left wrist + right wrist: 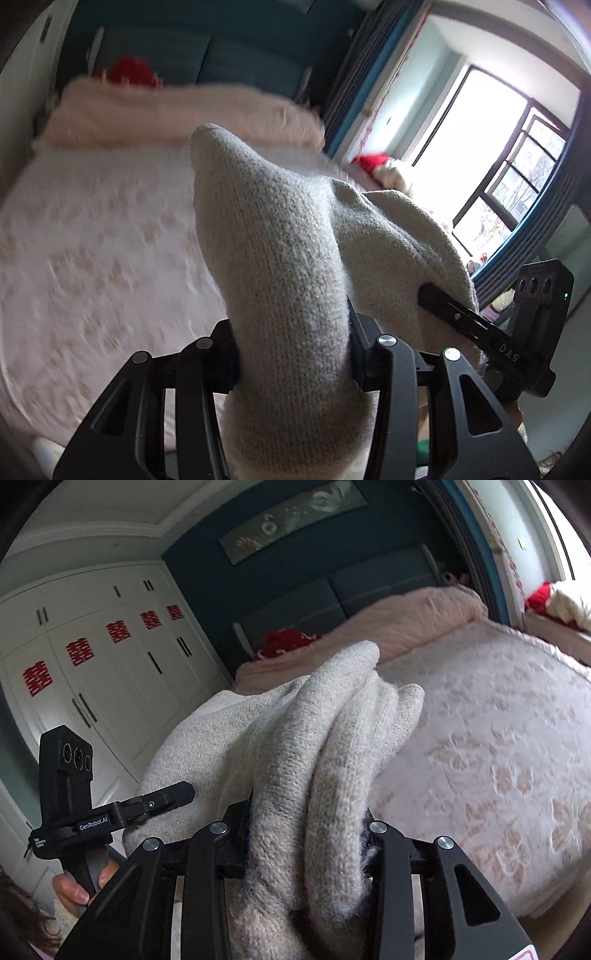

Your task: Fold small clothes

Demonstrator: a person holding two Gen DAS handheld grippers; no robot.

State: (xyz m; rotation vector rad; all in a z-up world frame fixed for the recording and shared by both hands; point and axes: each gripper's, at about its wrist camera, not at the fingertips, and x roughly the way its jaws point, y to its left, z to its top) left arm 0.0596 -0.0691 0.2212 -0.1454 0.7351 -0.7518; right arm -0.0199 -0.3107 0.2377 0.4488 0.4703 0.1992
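A beige knit garment (291, 258) is held up in the air between both grippers, above a bed. My left gripper (293, 354) is shut on a bunched fold of it that rises between the jaws. My right gripper (308, 834) is shut on another thick bunch of the same knit garment (295, 746). The right gripper's body (524, 321) shows at the right of the left wrist view, pushed into the cloth. The left gripper's body (92, 805) and the hand holding it show at the left of the right wrist view.
Below lies a bed with a pink floral cover (498, 757), also in the left wrist view (92, 251), with a folded pink blanket (177, 110) and a red item (129, 72) at its head. White wardrobes (92, 657) stand left; a window (491, 158) is right.
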